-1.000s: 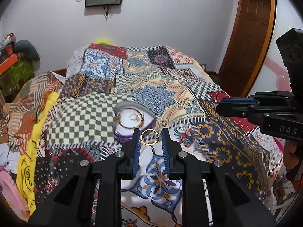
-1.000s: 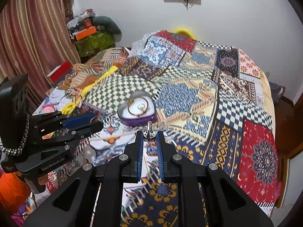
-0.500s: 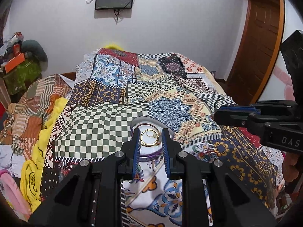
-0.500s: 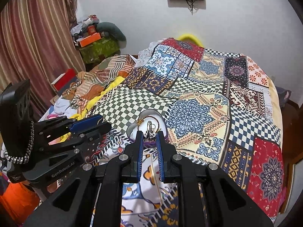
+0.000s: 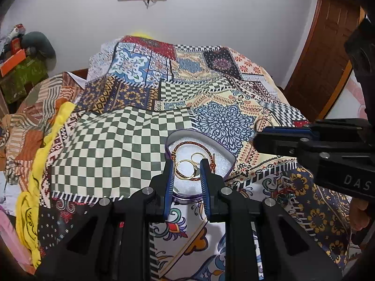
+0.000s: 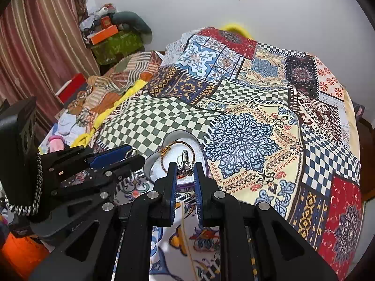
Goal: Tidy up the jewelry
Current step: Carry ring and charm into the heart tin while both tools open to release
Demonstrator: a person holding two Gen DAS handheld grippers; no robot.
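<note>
A heart-shaped jewelry box (image 5: 222, 164) with white lining and purple walls lies open on the patchwork bedspread (image 5: 121, 145). Inside it are a braided brown bracelet (image 5: 187, 143) and a small gold ring (image 5: 196, 156). My left gripper (image 5: 186, 168) hovers just over the box, shut on a larger gold ring (image 5: 181, 162). In the right wrist view, my right gripper (image 6: 185, 167) is shut on a silver ring (image 6: 185, 159) above the same box (image 6: 154, 164). The bracelet (image 6: 178, 143) shows behind the silver ring. Each gripper appears beside the other: the right gripper (image 5: 256, 138), the left gripper (image 6: 138, 158).
The bedspread covers the whole bed. Yellow cloth (image 5: 30, 201) and crumpled clothes lie along its left edge. A green box (image 6: 117, 44) with an orange box on top stands by the striped curtain (image 6: 35, 35). A wooden door (image 5: 323, 53) is at the right.
Both grippers have moved forward and lower over the bed with their rings. The heart box, earlier ahead of the fingertips, now lies right under them.
</note>
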